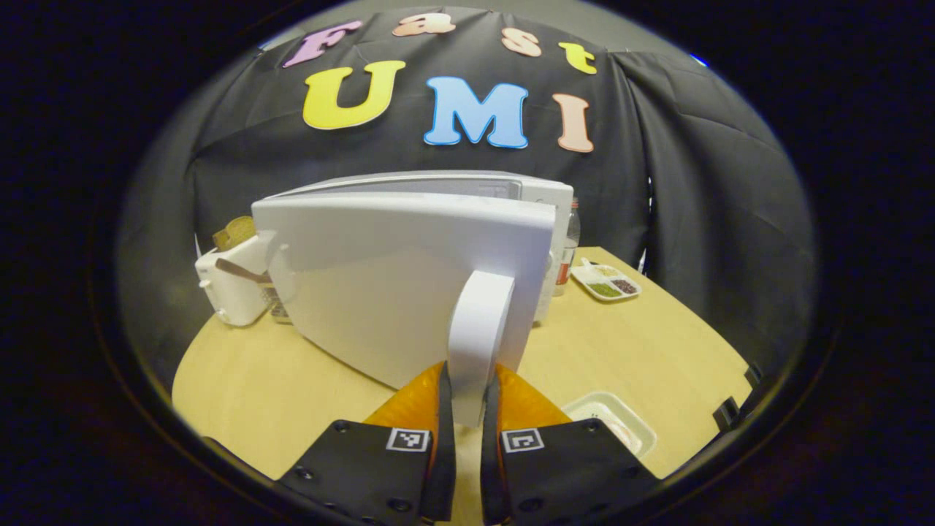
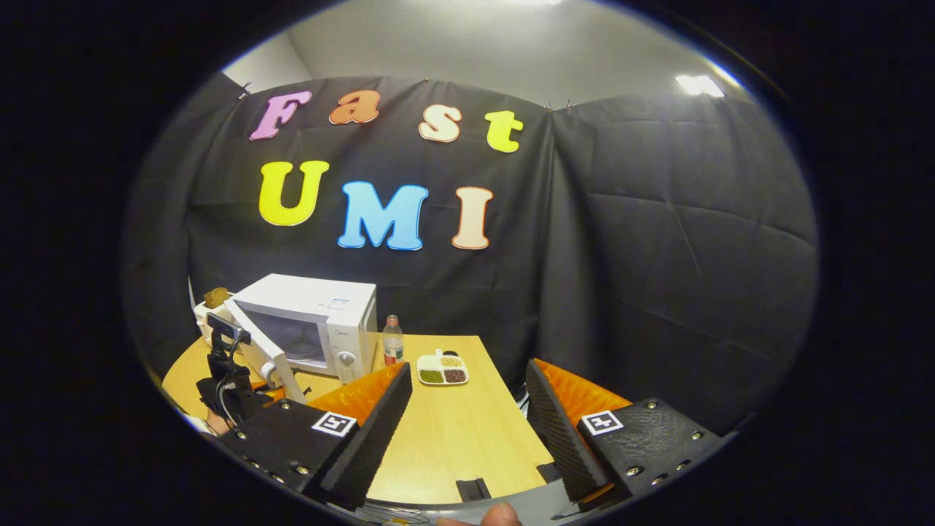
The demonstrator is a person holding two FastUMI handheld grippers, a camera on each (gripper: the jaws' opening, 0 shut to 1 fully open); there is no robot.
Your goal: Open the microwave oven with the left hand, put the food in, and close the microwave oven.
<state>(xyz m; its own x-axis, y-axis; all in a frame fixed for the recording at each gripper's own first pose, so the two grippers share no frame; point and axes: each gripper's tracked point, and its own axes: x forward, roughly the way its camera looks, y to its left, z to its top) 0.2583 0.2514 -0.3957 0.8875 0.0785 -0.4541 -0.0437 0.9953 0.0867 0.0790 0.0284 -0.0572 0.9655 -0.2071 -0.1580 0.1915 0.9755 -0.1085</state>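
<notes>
The white microwave oven (image 1: 511,191) stands at the back of the wooden table, its door (image 1: 394,285) swung out toward me. My left gripper (image 1: 469,380) is shut on the door's upright white handle (image 1: 478,321), one finger on each side. A shallow white food container (image 1: 612,424) lies on the table just right of that gripper. In the right gripper view the microwave (image 2: 321,314) is far off at the left with its door (image 2: 257,347) partly open, and the left gripper (image 2: 232,380) is at the handle. My right gripper (image 2: 469,380) hangs open and holds nothing above the table.
A white toaster (image 1: 234,285) with bread stands left of the microwave. On its right are a bottle (image 2: 393,340) and a divided dish (image 2: 443,369) of grains. The table (image 2: 453,438) has a rounded front edge, and black cloth walls close in behind.
</notes>
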